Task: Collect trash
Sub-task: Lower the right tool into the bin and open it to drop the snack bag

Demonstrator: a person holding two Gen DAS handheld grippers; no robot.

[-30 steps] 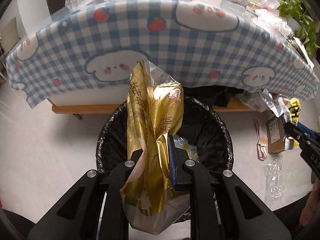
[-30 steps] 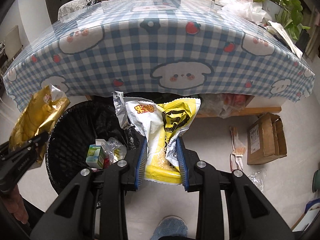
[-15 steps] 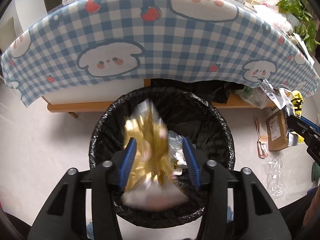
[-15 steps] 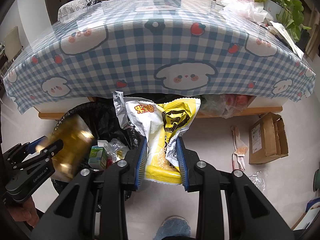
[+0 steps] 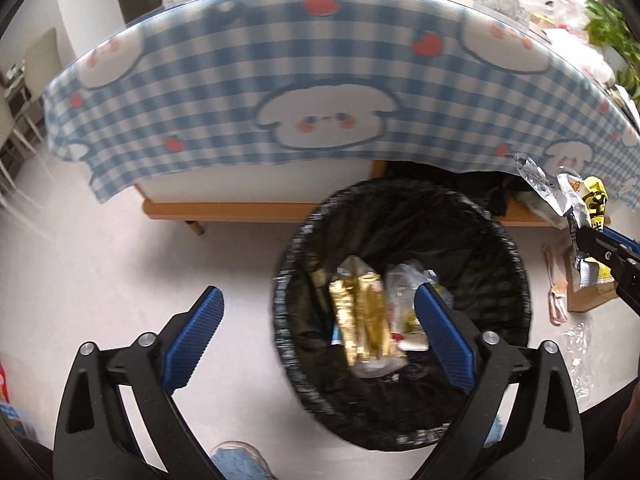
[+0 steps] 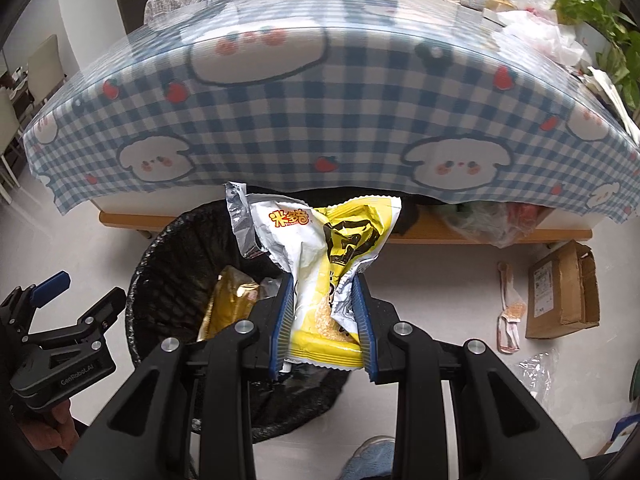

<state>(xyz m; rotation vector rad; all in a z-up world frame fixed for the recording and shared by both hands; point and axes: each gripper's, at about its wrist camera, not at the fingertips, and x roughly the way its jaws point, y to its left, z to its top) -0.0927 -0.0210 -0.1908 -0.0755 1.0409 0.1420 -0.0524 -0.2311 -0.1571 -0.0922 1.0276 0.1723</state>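
Our left gripper (image 5: 316,332) hangs over the near rim of the black-lined bin (image 5: 516,264), jaws spread wide and empty. The gold wrapper (image 5: 362,320) lies inside the bin among other scraps, so that piece we judge done. Our right gripper (image 6: 323,320) has its jaws clenched on the yellow-and-white snack bag (image 6: 320,264), held above the bin's right side, not yet dropped. More is left, we reckon: a cardboard box (image 6: 562,288), a small pink wrapper (image 6: 508,316) and clear plastic (image 6: 540,368) lie on the floor to the right, near the bench (image 6: 480,236).
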